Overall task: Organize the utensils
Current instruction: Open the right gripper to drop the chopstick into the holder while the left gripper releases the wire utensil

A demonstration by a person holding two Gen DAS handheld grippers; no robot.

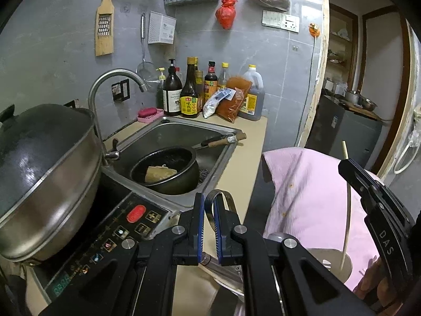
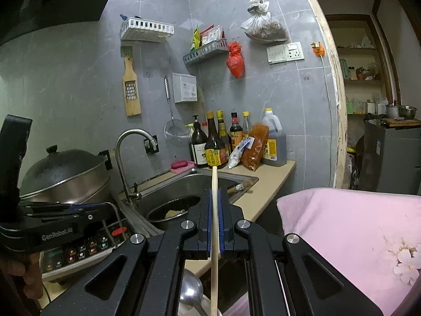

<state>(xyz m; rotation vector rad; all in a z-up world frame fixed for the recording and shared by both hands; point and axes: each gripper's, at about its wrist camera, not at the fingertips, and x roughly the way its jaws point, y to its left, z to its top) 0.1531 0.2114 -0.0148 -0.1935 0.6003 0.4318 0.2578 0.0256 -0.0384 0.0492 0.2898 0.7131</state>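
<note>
My right gripper (image 2: pixel 215 192) is shut on a pale wooden chopstick (image 2: pixel 214 226) that runs upright between its blue pads, its tip over the sink. The same chopstick (image 1: pixel 346 210) and gripper (image 1: pixel 350 166) show at the right of the left wrist view. My left gripper (image 1: pixel 209 200) is shut on a dark curved metal handle loop (image 1: pixel 218 197), above the counter edge. It appears at the left of the right wrist view (image 2: pixel 86 210). A metal spoon (image 2: pixel 190 293) lies below my right gripper in a pale bowl.
A steel sink (image 1: pixel 181 131) holds a black pot (image 1: pixel 165 168) and a wooden-handled tool (image 1: pixel 223 141). A lidded wok (image 1: pixel 44 179) sits on an induction cooker (image 1: pixel 105 237). Sauce bottles (image 1: pixel 189 92) line the wall. A pink cloth (image 2: pixel 350 231) lies right.
</note>
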